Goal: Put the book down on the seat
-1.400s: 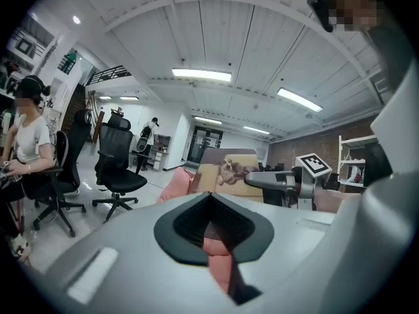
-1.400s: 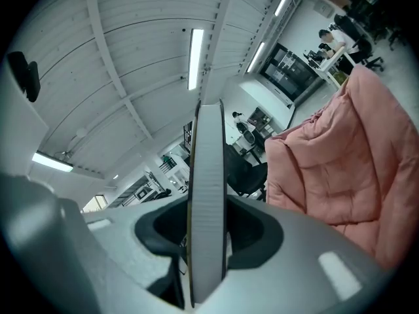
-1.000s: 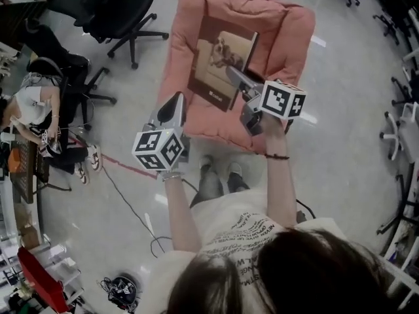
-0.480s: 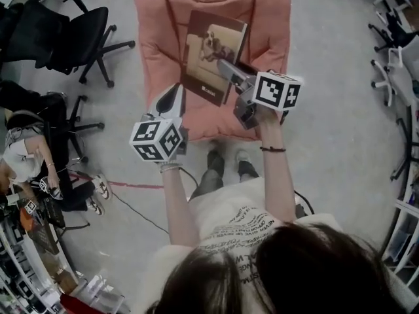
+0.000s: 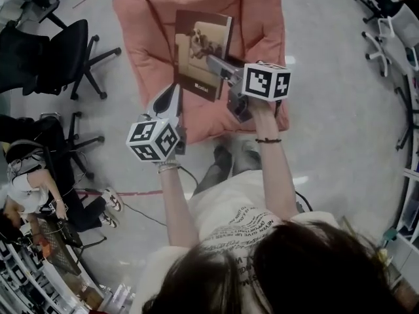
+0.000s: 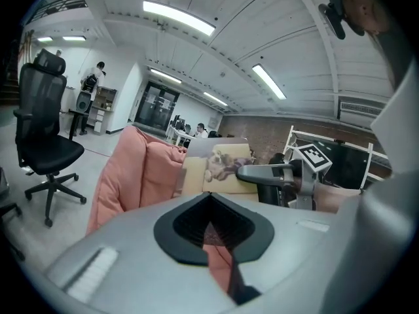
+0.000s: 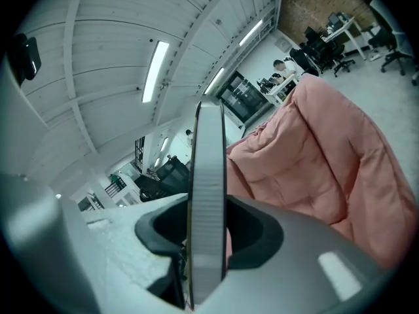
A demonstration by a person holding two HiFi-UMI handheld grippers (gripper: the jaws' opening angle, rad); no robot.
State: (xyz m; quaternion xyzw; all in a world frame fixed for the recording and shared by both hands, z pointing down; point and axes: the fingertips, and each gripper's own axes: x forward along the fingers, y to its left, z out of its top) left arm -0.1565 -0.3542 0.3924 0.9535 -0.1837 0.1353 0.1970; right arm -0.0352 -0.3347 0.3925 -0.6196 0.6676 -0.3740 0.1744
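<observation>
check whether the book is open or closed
Closed. The book shows one whole front cover in the head view, and the right gripper view shows its pages as one solid block in the right tool.

The book (image 5: pixel 201 51) stood between the jaws of the right gripper (image 5: pixel 211 61), reaching ahead of it and to its left over the seat (image 5: pixel 141 18). Whether book and seat touched could not be told. The seat spread ahead of and below both grippers. The left gripper (image 5: pixel 172 91) was left of the right one and further back, its tip just beside the book's near left corner. A chair (image 5: pixel 49 54) stood on the floor (image 5: pixel 327 110) well left of the left gripper. The person's feet (image 5: pixel 232 156) were behind and below the grippers, at the seat's near edge.
</observation>
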